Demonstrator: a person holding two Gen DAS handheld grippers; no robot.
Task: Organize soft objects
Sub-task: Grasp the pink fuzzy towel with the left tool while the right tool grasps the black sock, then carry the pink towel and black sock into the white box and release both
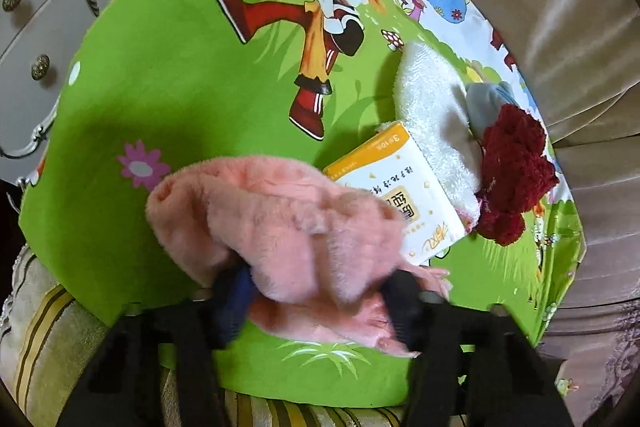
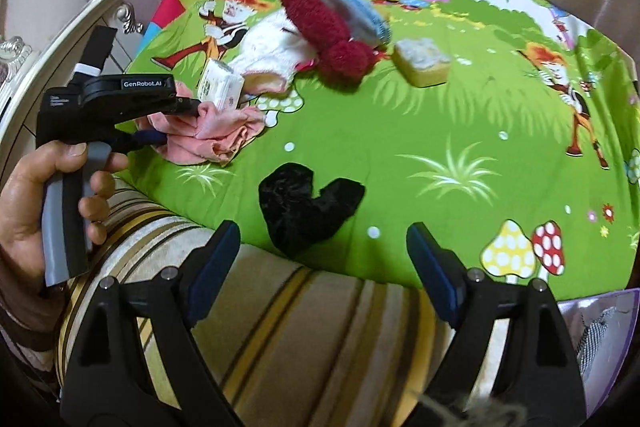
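Left wrist view: the left gripper (image 1: 316,301) has its jaws around a fluffy pink cloth (image 1: 288,227) on the green cartoon-print sheet (image 1: 168,75), seemingly pinching it.

Right wrist view: the right gripper (image 2: 324,267) stands wide, holding nothing, just before a black velvety cloth (image 2: 304,207).

1. Pink fuzzy cloth (image 1: 288,223), lower centre.
2. Green cartoon-print sheet (image 1: 168,95): flowers, mushrooms, red-trousered figure.
3. White-and-yellow tissue pack (image 1: 416,195).
4. White fluffy towel (image 1: 432,107).
5. Dark red knit item (image 1: 512,171), right.
6. Black sock (image 2: 308,207), centre.
7. Yellow sponge (image 2: 422,63), grey-white top.
8. Blue knit item (image 2: 356,11).
9. Beige, yellow and brown striped cushion (image 2: 320,339), bottom.
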